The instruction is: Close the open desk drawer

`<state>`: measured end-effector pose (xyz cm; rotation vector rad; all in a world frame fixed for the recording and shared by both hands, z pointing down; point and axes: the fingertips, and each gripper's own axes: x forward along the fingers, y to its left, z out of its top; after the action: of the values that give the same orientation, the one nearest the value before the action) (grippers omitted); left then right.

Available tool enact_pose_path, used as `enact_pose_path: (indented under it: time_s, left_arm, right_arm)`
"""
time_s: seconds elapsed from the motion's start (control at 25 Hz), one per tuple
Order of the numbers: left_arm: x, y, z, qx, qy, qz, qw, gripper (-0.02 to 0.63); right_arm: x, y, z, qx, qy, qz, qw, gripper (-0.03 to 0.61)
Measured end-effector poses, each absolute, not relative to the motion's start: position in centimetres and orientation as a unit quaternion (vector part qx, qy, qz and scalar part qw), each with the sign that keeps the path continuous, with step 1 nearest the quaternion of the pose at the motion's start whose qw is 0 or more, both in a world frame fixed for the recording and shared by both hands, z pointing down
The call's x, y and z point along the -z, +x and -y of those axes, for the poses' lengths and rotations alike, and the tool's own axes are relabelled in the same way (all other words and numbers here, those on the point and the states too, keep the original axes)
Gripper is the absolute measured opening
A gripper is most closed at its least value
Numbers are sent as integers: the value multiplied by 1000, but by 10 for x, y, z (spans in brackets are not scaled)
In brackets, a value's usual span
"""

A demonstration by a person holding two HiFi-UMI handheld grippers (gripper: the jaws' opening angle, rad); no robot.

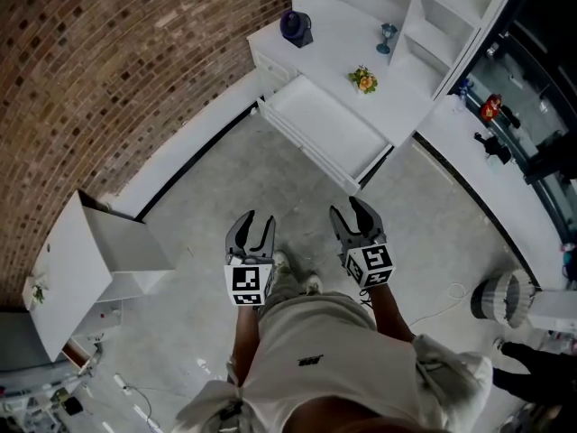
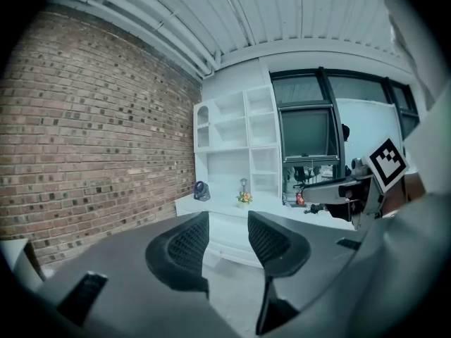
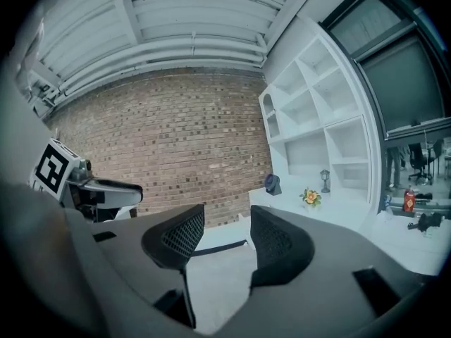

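I see the drawer (image 1: pixel 322 133) pulled out from the front of the white desk (image 1: pixel 338 48), its white inside facing up. On the desk top a small bunch of flowers (image 1: pixel 363 80) stands just behind the drawer. A dark round fan (image 1: pixel 295 27) stands at the desk end next to the brick wall (image 1: pixel 108 61). I hold both grippers well apart from the desk, in front of the drawer. The left gripper (image 1: pixel 256 226) has its jaws spread, only air between them. The right gripper (image 1: pixel 352 213) is the same.
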<state>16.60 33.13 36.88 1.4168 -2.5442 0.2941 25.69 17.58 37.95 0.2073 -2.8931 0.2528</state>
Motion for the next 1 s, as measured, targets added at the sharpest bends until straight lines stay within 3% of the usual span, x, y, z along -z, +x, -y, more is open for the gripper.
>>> enact_pose_path:
  time_s: [0.64, 1.0]
  left_arm:
    - [-374, 11, -330, -64, 523, 844, 97, 179]
    - [-393, -31, -329, -54, 536, 834, 116, 176]
  right_arm:
    - [-384, 132, -181, -58, 135, 980, 135, 201]
    - [-394, 99, -182, -52, 156, 974, 154, 201]
